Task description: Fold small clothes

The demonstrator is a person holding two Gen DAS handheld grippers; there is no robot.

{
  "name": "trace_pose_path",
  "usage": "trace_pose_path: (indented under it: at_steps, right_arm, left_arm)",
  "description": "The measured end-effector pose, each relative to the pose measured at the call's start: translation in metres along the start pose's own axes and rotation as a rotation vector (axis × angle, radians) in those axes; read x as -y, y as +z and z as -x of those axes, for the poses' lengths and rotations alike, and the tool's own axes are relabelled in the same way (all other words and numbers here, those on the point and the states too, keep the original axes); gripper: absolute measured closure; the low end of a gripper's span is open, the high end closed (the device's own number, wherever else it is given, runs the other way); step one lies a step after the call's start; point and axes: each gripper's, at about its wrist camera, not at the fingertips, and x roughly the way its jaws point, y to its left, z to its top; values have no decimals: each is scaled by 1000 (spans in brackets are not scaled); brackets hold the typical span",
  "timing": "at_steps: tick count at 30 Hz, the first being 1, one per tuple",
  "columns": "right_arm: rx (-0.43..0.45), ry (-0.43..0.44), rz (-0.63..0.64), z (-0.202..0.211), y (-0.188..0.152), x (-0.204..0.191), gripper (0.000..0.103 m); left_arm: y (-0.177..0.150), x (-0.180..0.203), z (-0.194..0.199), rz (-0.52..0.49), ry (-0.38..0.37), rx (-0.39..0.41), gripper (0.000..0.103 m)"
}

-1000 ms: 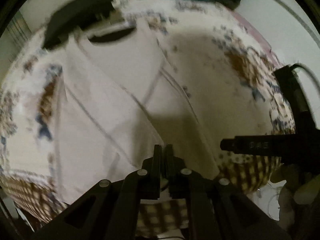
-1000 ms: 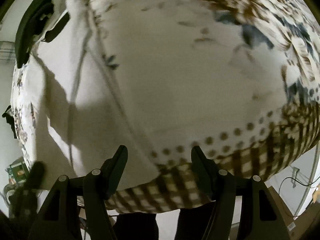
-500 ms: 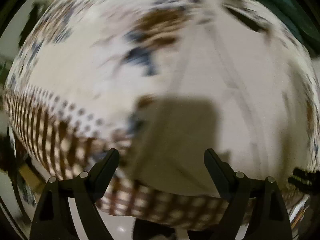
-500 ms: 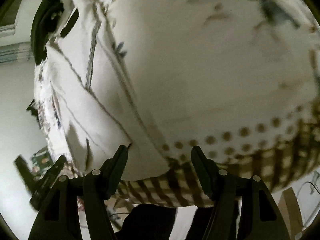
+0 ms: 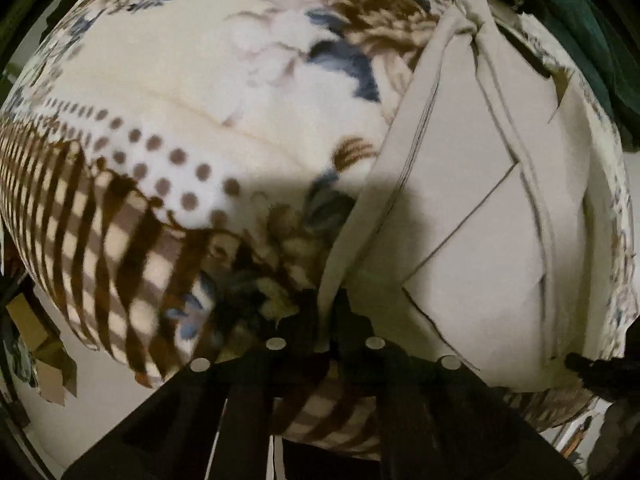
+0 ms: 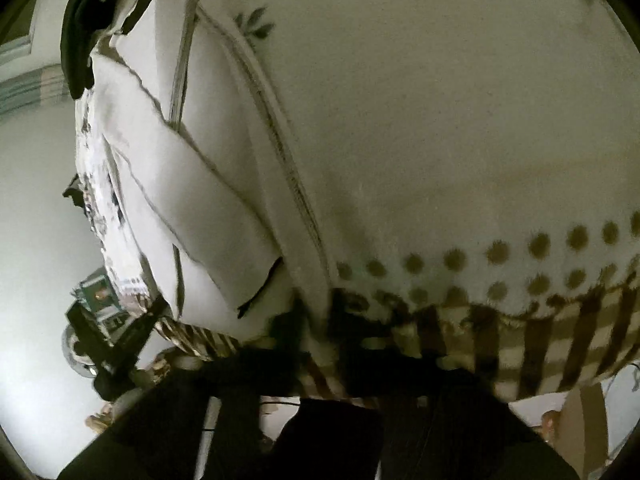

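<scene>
A beige small garment (image 5: 472,208) lies partly folded on a floral blanket (image 5: 192,92), with its sides laid inward. My left gripper (image 5: 329,312) is shut on the garment's near left edge at the hem. In the right wrist view the same garment (image 6: 208,184) lies to the left, and my right gripper (image 6: 320,320) is shut on its near right edge. Both grippers sit low at the blanket's near border.
The blanket has a dotted and brown striped border (image 5: 100,216) along its near edge. A dark green cloth (image 5: 592,40) lies at the far right. A black garment (image 6: 86,28) lies beyond the beige one. Floor and boxes (image 5: 44,344) show below the edge.
Both grippers were open half a second ago and have now closed on the garment's near edge, one at each side. The left gripper had let go and swung left before this.
</scene>
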Motion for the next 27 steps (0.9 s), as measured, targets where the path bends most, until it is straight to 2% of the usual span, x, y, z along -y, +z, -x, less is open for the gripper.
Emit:
trace_pose_path:
  at_steps: [7, 12, 16, 18, 21, 23, 24, 25, 26, 27]
  right_arm:
    - [35, 24, -49, 29, -8, -5, 100]
    - [62, 70, -37, 54, 6, -33, 100]
    - [122, 99, -26, 73, 47, -63, 100]
    - [164, 99, -31, 81, 75, -74, 100]
    - [232, 99, -42, 89, 125, -88, 99]
    - [237, 137, -94, 90, 155, -88, 92]
    - [236, 144, -109, 91, 164, -88, 77]
    - [254, 143, -115, 96, 171, -88, 55]
    - [281, 133, -108, 102, 173, -88, 46]
    - [306, 113, -93, 107, 174, -90, 41]
  left_arm:
    - [15, -23, 48, 66, -82, -22, 99]
    - [59, -16, 70, 96, -150, 7, 99]
    - [117, 10, 65, 60, -176, 76, 99]
    - [151, 36, 53, 26, -196, 107, 98]
    - [201, 54, 39, 9, -215, 150, 97]
    - [225, 55, 34, 12, -216, 154, 96]
    - [234, 54, 34, 19, -219, 158, 93]
    - [239, 50, 35, 28, -223, 168, 82]
    - [240, 47, 37, 33, -232, 174, 75]
    - [239, 43, 35, 37, -240, 176, 57]
